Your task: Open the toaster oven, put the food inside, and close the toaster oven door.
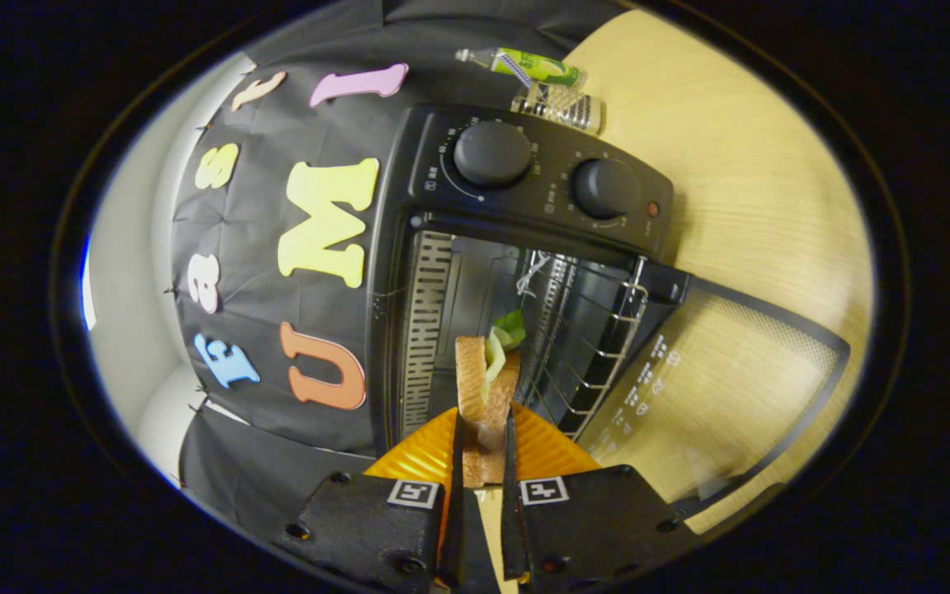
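Note:
The black toaster oven (pixel 524 190) with two round knobs stands on the wooden table (pixel 755 181), seen rolled on its side. Its glass door (pixel 714 388) hangs fully open, lying flat out over the table. A wire rack (pixel 599 330) shows inside the dark cavity. My gripper (pixel 484 417) is shut on a sandwich (pixel 475 371) of toast slices with green lettuce, both fingers pressing its sides. The sandwich points into the oven's mouth, its lettuce end level with the opening, near the rack.
A green tube (pixel 537 66) and a small clear ribbed container (pixel 557 106) lie on the table beyond the oven's knob end. The black cloth wall (pixel 277 165) runs behind the oven. The open door covers the table just in front of the opening.

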Action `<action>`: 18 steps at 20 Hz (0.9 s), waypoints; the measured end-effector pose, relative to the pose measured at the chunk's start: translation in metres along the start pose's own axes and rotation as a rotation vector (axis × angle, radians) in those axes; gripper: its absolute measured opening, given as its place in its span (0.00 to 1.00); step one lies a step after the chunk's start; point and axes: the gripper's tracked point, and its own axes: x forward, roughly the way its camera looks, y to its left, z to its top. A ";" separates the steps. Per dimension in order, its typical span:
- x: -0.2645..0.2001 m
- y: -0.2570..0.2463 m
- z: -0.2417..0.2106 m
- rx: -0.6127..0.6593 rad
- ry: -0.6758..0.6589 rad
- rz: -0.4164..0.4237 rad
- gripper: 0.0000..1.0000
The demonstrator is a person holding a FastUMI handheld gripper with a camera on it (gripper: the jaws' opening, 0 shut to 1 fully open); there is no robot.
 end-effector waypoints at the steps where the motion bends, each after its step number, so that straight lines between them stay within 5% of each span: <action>1: 0.004 -0.004 0.001 -0.025 -0.014 -0.013 0.23; 14: -0.007 -0.011 -0.008 -0.166 0.101 -0.126 0.54; 16: -0.005 0.001 -0.006 -0.155 0.120 -0.117 0.71; 18: -0.009 -0.008 -0.013 -0.194 0.160 -0.208 0.87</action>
